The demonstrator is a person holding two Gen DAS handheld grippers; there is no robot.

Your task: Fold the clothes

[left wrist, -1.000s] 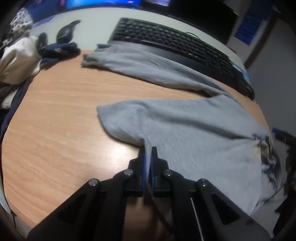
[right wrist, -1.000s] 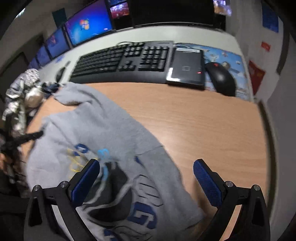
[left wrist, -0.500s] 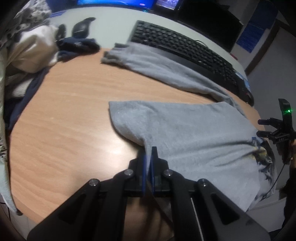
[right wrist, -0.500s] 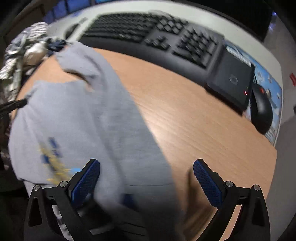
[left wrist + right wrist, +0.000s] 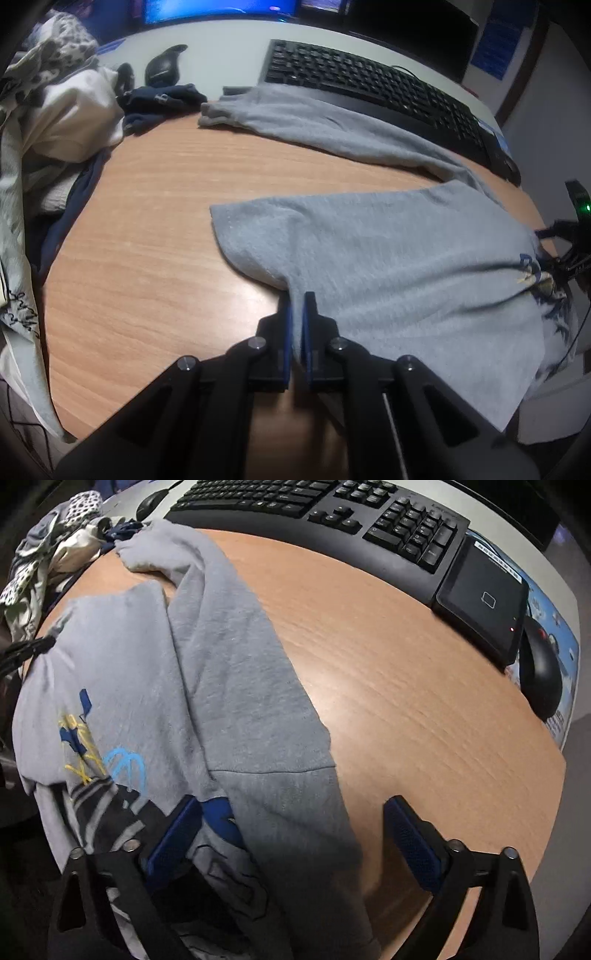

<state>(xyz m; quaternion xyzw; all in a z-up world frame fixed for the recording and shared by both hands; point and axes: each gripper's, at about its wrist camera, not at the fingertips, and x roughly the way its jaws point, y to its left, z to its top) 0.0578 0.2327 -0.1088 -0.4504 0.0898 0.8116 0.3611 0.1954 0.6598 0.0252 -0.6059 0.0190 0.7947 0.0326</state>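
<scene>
A grey long-sleeved shirt [image 5: 388,254] with a blue and yellow print lies on the wooden table [image 5: 147,258]. One sleeve [image 5: 314,122] stretches toward the keyboard. My left gripper [image 5: 297,306] is shut on the shirt's near edge, low over the table. In the right wrist view the shirt [image 5: 221,686] hangs over the table's left front edge. My right gripper [image 5: 291,827] is open, its blue pads [image 5: 410,838] standing either side of the shirt's near part, which lies between them. The right gripper also shows at the left wrist view's right edge [image 5: 569,251].
A black keyboard [image 5: 369,85] runs along the far table edge, with a black device [image 5: 484,598] and a mouse [image 5: 541,679] to its right. A pile of clothes [image 5: 55,110] and a dark garment [image 5: 162,103] sit at the left. Bare wood [image 5: 406,686] lies right of the shirt.
The left gripper stays shut on the shirt edge and has shifted slightly. The right gripper, still open, has dropped lower and closer over the shirt's near part.
</scene>
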